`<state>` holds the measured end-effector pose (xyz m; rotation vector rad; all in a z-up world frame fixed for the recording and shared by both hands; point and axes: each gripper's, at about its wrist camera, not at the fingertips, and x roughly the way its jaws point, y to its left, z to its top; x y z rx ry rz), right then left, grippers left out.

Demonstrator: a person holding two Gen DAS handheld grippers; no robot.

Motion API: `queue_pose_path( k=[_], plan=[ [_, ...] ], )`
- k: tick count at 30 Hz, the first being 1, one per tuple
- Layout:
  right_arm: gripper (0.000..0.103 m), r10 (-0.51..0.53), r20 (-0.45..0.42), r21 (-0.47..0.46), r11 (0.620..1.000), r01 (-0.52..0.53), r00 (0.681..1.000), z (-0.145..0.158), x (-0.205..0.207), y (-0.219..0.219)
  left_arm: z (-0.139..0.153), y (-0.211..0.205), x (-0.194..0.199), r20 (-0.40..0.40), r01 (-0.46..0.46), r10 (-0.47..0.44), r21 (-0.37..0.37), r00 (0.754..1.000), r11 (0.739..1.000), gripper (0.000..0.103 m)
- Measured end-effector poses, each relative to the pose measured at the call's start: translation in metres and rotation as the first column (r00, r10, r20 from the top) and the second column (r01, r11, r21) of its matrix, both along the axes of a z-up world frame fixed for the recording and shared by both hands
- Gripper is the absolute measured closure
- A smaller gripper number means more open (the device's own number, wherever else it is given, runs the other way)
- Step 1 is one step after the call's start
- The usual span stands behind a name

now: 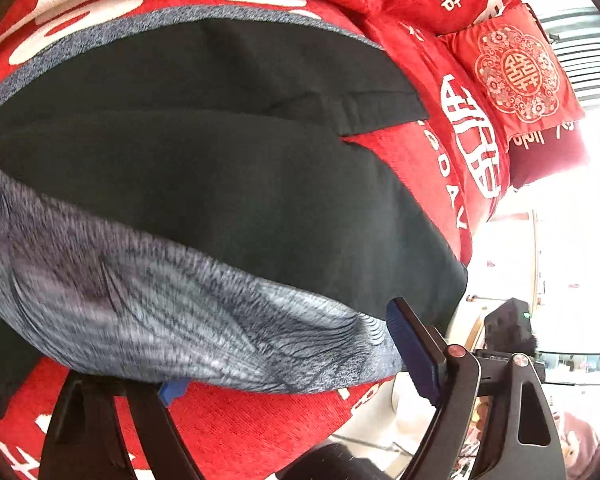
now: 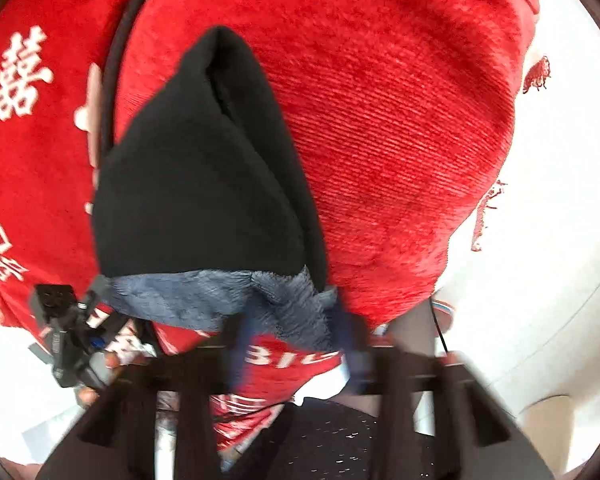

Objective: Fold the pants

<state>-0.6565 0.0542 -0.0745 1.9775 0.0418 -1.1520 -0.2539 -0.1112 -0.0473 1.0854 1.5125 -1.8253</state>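
Observation:
The pants (image 1: 204, 168) are black outside with a grey fleece lining (image 1: 160, 308). They lie partly folded on a red bedspread (image 1: 412, 160). In the left wrist view my left gripper (image 1: 292, 364) stands open around the grey-lined waist edge; its right blue pad (image 1: 414, 356) is clear of the cloth and the left pad (image 1: 174, 390) peeks from under it. In the right wrist view the pants (image 2: 204, 176) rise as a black peak with grey lining (image 2: 228, 300) at the bottom. My right gripper (image 2: 296, 344) is blurred, with its fingers apart around the lining edge.
The red bedspread (image 2: 400, 140) with white characters covers the bed. Red embroidered pillows (image 1: 516, 76) lie at the far right of the left wrist view. The bed's edge and a bright white floor (image 2: 540, 240) lie to the right. My left gripper (image 2: 64, 332) shows at lower left of the right wrist view.

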Motion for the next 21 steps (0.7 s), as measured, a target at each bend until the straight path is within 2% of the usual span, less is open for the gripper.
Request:
queue_pose_path(
  k=[4, 7, 10, 13, 15, 19, 20, 21],
  plan=[
    [0.087, -0.022, 0.021, -0.128, 0.991, 0.025, 1.0, 0.047, -0.006, -0.025, 0.022, -0.013, -0.003, -0.049, -0.045, 0.044, -0.034, 0.998, 0.998, 0.017],
    [0.087, 0.014, 0.002, -0.221, 0.975, -0.013, 1.0, 0.089, -0.018, -0.073, 0.041, -0.031, -0.008, -0.08, -0.101, 0.096, -0.056, 0.992, 0.993, 0.017],
    [0.087, 0.075, -0.028, -0.302, 0.95, -0.08, 0.997, 0.125, -0.038, -0.143, 0.058, -0.06, -0.015, -0.088, -0.144, 0.136, -0.096, 0.987, 0.985, 0.017],
    [0.087, 0.125, -0.077, -0.333, 0.932, -0.144, 0.989, 0.141, -0.05, -0.221, 0.069, -0.102, -0.026, -0.073, -0.191, 0.181, -0.16, 0.981, 0.969, 0.017],
    [0.087, 0.164, -0.114, -0.314, 0.93, -0.192, 0.98, 0.144, -0.062, -0.276, 0.069, -0.127, -0.03, -0.065, -0.225, 0.216, -0.182, 0.974, 0.957, 0.017],
    [0.079, 0.28, -0.187, -0.195, 0.929, -0.315, 0.942, 0.116, -0.073, -0.351, 0.06, -0.177, -0.031, -0.002, -0.276, 0.284, -0.235, 0.959, 0.932, 0.017],
    [0.068, 0.309, -0.213, -0.137, 0.93, -0.341, 0.927, 0.108, -0.074, -0.361, 0.057, -0.187, -0.031, 0.021, -0.283, 0.297, -0.244, 0.955, 0.927, 0.017],
    [0.046, 0.337, -0.26, -0.08, 0.927, -0.367, 0.905, 0.102, -0.073, -0.375, 0.054, -0.194, -0.03, 0.04, -0.288, 0.307, -0.25, 0.951, 0.925, 0.017]
  ],
)
